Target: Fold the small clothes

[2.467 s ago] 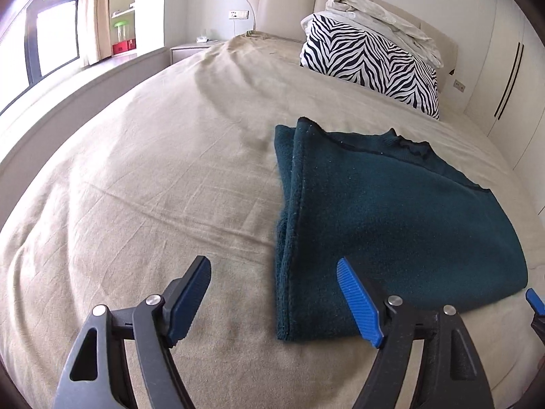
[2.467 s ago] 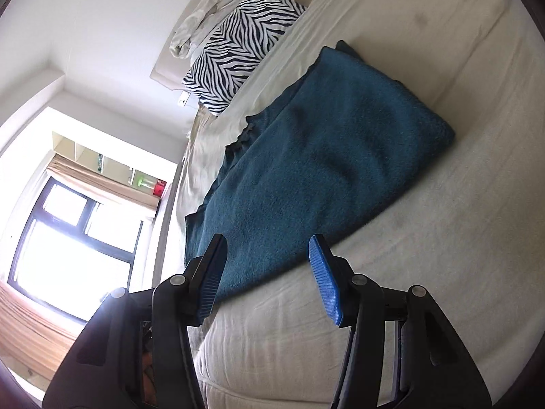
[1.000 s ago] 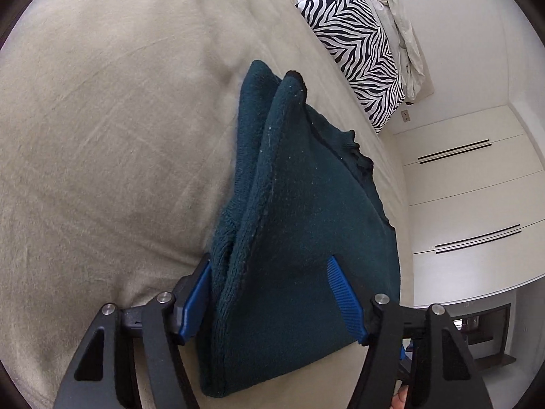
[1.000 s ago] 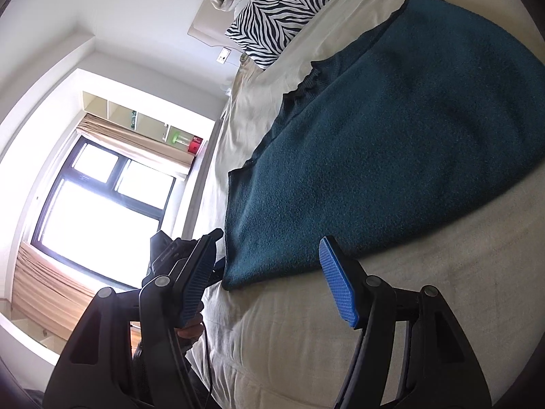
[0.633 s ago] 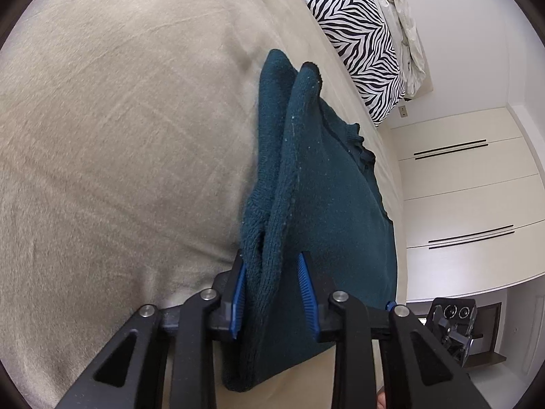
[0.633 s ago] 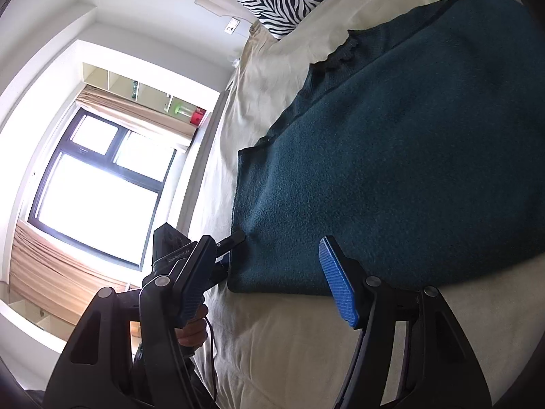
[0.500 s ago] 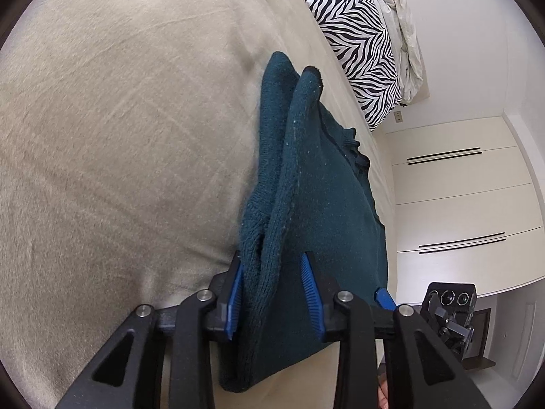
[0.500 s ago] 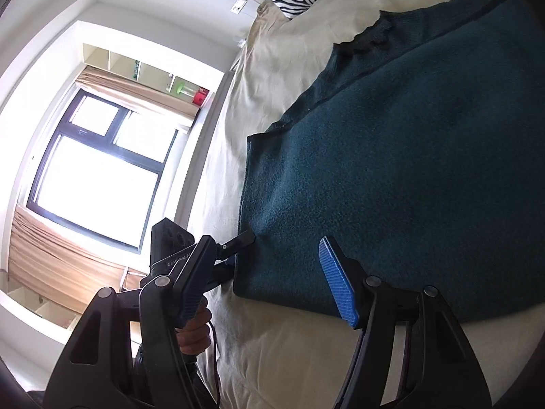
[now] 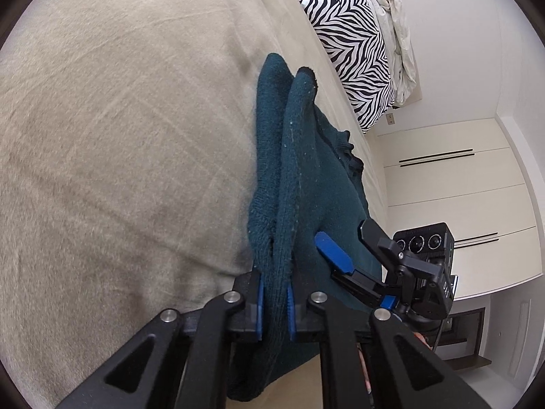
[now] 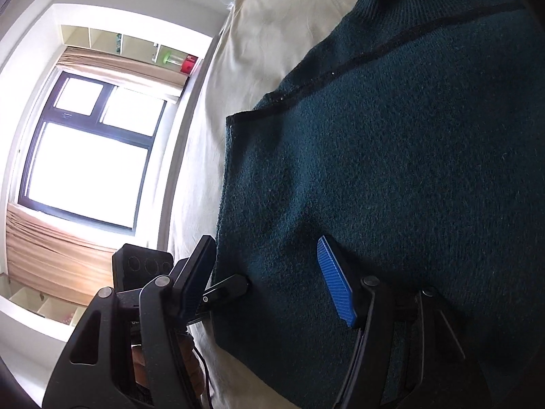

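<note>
Bed: beige sheet (image 9: 119,136) | Pillow: zebra-striped (image 9: 354,64), at headboard, cream bedding (image 9: 398,34) piled against it | Wardrobe: white (image 9: 460,184) | Window: curtained (image 10: 88,167)

The left gripper (image 9: 274,303), black-armed with ribbed blue pads, is clamped on the thick folded edge of a dark teal knitted garment (image 9: 306,184) — the knit bulges out just beyond the pads and runs away from them as a raised double ridge across the beige bedspread (image 9: 119,119). Just right of that pinched edge, over the flat spread of the same garment, the right gripper (image 9: 344,252) reaches in with one blue pad and one black finger apart. Beyond the garment's far end, well apart from it, stands a zebra-striped black-and-white pillow (image 9: 351,51) — crumpled pale bedding (image 9: 398,41) leans against it, and white wardrobe doors (image 9: 453,184) line the wall to the garment's right.
</note>
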### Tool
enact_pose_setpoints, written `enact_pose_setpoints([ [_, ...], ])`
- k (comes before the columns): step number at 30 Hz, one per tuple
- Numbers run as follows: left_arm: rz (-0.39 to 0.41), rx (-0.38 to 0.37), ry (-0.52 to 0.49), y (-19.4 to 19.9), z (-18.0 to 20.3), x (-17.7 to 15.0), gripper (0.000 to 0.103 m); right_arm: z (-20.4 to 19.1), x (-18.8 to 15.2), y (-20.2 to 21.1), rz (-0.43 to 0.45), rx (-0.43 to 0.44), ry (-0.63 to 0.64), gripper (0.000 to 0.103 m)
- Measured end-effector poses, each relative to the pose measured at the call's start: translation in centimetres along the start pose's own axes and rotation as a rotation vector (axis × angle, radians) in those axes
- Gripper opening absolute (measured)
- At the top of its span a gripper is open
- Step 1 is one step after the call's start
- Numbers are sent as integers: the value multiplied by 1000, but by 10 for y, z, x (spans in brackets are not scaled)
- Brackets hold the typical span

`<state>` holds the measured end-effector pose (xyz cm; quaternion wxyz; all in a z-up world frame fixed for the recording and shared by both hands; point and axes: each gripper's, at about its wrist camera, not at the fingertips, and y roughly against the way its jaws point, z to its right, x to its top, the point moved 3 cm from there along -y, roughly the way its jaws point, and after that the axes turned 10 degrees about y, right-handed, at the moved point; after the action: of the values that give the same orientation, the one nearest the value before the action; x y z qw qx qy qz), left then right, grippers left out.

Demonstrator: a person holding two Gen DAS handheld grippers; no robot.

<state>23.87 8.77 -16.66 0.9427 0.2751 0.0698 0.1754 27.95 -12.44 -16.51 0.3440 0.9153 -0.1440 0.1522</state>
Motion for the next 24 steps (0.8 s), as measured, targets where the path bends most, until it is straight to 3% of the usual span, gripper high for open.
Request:
enact_pose_setpoints([
  [3,11,-27,19,4,3,-1,11,-3,-1,-1,5,-14,26,61],
  [8,27,-32,-7,9,30,-4,11,9,5,0,-16,49,-49,61],
  [12,36,-24,-92,8,79,-13,10,18,8,5,-24,126,-125,61],
  [14,36,-12,-158,5,107,-21,10,25,13,22,21,188,-191,62],
  [19,-12,43,-302,-47,163,-57,10,63,28,83,116,241,-238,66],
  [24,-114,64,-331,-130,171,-98,10,116,32,138,194,285,-320,66],
])
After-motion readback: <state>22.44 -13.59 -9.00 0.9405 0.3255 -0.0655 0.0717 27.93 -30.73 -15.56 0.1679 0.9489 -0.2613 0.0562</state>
